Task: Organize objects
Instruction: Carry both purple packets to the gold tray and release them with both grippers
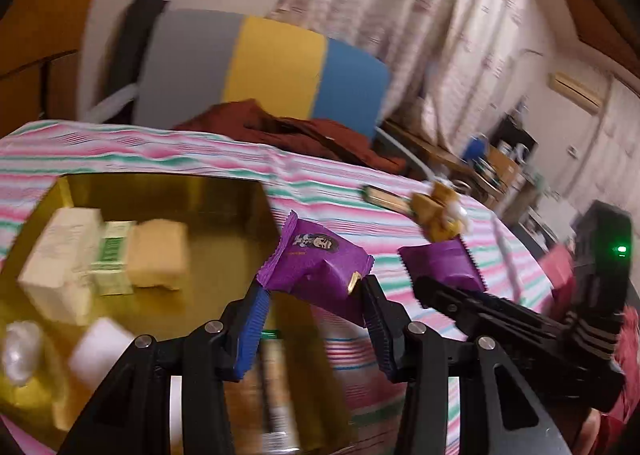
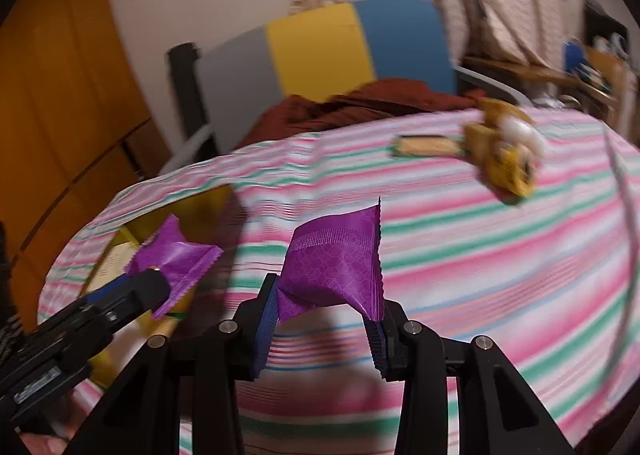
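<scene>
Purple packets are held in both grippers, one in each, above a striped cloth (image 2: pixel 500 239) of pink, green and white that covers the surface below.

In the left wrist view, the left gripper (image 1: pixel 316 295) is closed on the first purple packet (image 1: pixel 320 267). Its blue ribbed pads (image 1: pixel 250 327) press on the lower part of the wrapper from both sides, and the printed side with a small dark figure faces up. This packet hangs over the right edge of a gold tray (image 1: pixel 168 191), which sits on the cloth toward its left edge. Inside the tray lie a white box (image 1: pixel 60 255), a green and white packet (image 1: pixel 114 259) touching it, and a beige block (image 1: pixel 158 253) just beside that one. Near the tray's front left corner I see a white cube (image 1: pixel 100 347) and a clear wrapped piece (image 1: pixel 20 351), both blurred.

In the right wrist view, the right gripper (image 2: pixel 326 319) is clamped on the second purple packet (image 2: pixel 340 267). The wrapper is pinched at its bottom and stands up, with one serrated end pointing upward. It is over the middle of the cloth, to the right of the tray and apart from it.

Near the far right corner of the cloth there is a small heap of yellow-brown sweets (image 2: pixel 504 151) with something white on it, and a flat dark-edged bar (image 2: pixel 424 145) lies just beside it, toward the far edge. A dark red cloth (image 2: pixel 360 103) is bunched at the far edge, in front of a grey, yellow and blue board (image 2: pixel 320 51).
</scene>
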The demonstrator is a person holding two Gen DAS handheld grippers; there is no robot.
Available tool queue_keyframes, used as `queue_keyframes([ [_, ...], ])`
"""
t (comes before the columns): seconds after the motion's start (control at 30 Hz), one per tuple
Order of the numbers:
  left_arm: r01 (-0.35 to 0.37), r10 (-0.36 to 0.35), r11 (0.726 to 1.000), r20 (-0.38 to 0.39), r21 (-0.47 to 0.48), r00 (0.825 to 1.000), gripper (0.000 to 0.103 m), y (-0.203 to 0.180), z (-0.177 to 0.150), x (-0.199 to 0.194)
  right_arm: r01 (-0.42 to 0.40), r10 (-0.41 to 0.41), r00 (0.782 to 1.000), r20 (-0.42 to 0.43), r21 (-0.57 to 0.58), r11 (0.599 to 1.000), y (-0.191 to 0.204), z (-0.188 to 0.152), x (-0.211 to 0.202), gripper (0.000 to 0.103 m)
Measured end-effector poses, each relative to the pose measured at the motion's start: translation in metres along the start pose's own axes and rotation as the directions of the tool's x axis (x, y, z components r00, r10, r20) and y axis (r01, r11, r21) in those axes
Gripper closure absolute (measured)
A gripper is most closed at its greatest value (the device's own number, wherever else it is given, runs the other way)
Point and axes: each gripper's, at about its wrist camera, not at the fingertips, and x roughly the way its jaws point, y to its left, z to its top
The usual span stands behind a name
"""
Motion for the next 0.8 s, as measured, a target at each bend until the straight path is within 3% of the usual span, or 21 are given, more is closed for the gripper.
queue_keyframes([
  [0.2,-0.104,0.103,0.992,-0.019,-0.07,0.994,0.056,0.042,-0.001,-0.006,-0.092,0.09,0.996,-0.026,-0.104,0.99,0.051,0.009,0.014,0.062],
  [0.4,-0.184,0.177,0.978,-0.078,-0.102,0.981,0.056,0.068,-0.003,0.0,-0.124,0.11,0.991,-0.078,-0.196,0.973,0.092,0.012,0.038,0.062],
  [0.8,-0.232,0.218,0.967,-0.133,-0.101,0.967,0.056,0.08,-0.009,0.013,-0.129,0.1,0.986,-0.132,-0.236,0.963,0.113,0.014,0.069,0.061],
])
